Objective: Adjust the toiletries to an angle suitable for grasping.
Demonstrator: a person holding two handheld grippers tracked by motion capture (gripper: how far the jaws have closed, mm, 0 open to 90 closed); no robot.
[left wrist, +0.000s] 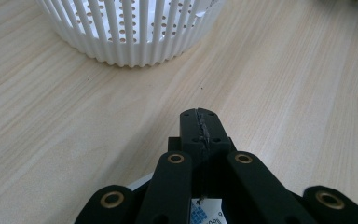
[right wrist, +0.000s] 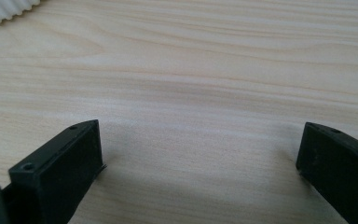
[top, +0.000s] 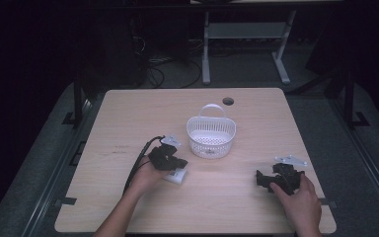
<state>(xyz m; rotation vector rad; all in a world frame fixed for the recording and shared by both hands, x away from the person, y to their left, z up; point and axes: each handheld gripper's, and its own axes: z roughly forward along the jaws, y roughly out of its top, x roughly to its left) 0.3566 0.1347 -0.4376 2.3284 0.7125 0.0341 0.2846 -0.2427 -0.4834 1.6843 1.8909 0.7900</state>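
Observation:
A white slatted basket (top: 211,136) with a handle stands near the middle of the wooden table (top: 128,118). My left gripper (top: 181,163) is just left of it, its jaws pressed together; in the left gripper view the shut tips (left wrist: 200,116) point at the basket's wall (left wrist: 130,32). A small white packet (top: 177,176) with blue print (left wrist: 206,210) lies under this gripper's body, and I cannot tell whether it is held. My right gripper (top: 260,178) rests low at the right front, its jaws (right wrist: 200,149) wide apart over bare wood.
A round cable hole (top: 228,101) sits at the table's far edge. A corner of the basket (right wrist: 4,9) shows in the right gripper view. Beyond the table are dark floor, cables and a grey desk frame (top: 246,29).

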